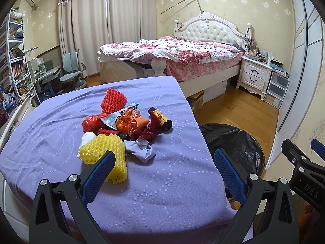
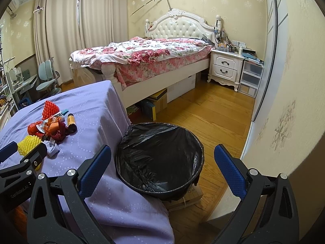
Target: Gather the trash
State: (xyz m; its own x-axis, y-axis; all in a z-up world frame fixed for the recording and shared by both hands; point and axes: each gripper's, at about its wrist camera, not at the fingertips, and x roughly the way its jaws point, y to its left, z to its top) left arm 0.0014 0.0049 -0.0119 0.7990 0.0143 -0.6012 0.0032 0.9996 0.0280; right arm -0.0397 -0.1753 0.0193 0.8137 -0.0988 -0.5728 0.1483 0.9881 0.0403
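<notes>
On the purple-clothed bench [image 1: 61, 122], heaped near its middle: a pile of trash, nothing yet lifted. Nearest the left gripper [image 1: 164, 174], a yellow foam fruit net [image 1: 105, 150], its near end just behind the left blue pad; beside it a crumpled pale wrapper [image 1: 142, 150]. Farther back, a red foam fruit net [image 1: 112, 100], a red plastic bag [image 1: 91, 124], a printed snack packet [image 1: 119, 114], crinkled orange foil [image 1: 130, 125] and a small dark bottle with a gold label [image 1: 161, 119] lying on its side. Both grippers spread wide and empty: left gripper over the bench's near edge, right gripper [image 2: 162, 172] hanging above the black-lined trash bin [image 2: 160, 154], which stands on the floor hard against the bench's right side.

Handling, as a guess: foam nets very light, springy and squashy, easy to pinch anywhere across the mesh, though likely to bounce back and slip from a shallow bite; best taken deep across the middle. Bag, foil and wrappers limp and slick, best gathered at a bunched fold rather than a flat edge. Bottle stiff, round, heavier than the rest and prone to rolling; best clamped across the body, square to its axis. Yellow net probably the natural first pick, being closest.
</notes>
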